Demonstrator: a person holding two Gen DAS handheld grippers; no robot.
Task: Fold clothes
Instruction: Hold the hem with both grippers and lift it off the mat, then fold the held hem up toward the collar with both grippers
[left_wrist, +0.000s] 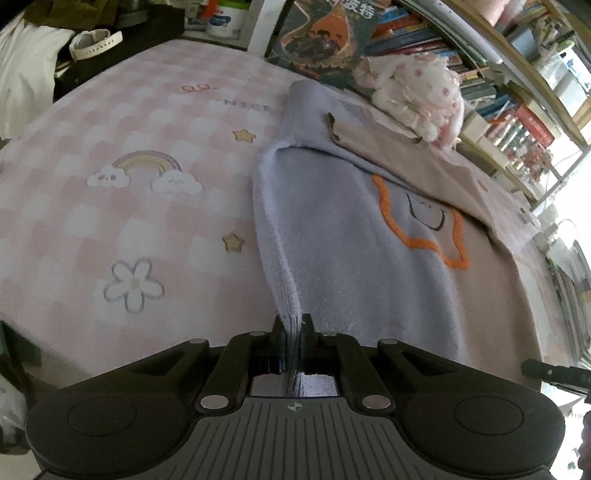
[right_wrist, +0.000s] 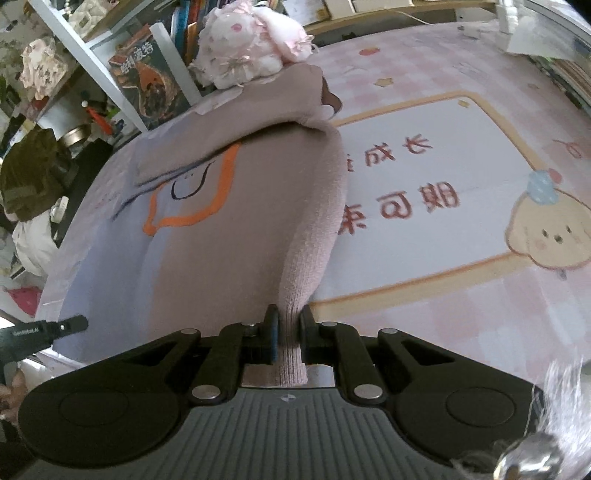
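**Two grippers, one sweater, both corners pinched**

On the pink checked bed cover (left_wrist: 110, 206) lies one sweater (left_wrist: 332, 236), half pale blue, half beige-pink, with one orange-outlined motif (left_wrist: 421, 221) on its front. It is spread flat toward the far side, with its near edge lifted at two points.

Left gripper (left_wrist: 293, 332): jaws pressed together on the ribbed blue hem corner; fabric runs between the pads and back behind them.

Right gripper (right_wrist: 289, 325): jaws clamped on the beige-pink ribbed edge (right_wrist: 295, 325), which hangs through them in a narrow roll.

Count of other items: one plush toy (right_wrist: 247, 44) in white and pink, resting at the sweater's far end; one dark book (right_wrist: 151, 74) propped upright beside it; one bookshelf (left_wrist: 517, 122) with many books behind. Bed cover prints seen from the left wrist: one rainbow (left_wrist: 146, 162), one flower (left_wrist: 133, 284), two stars.
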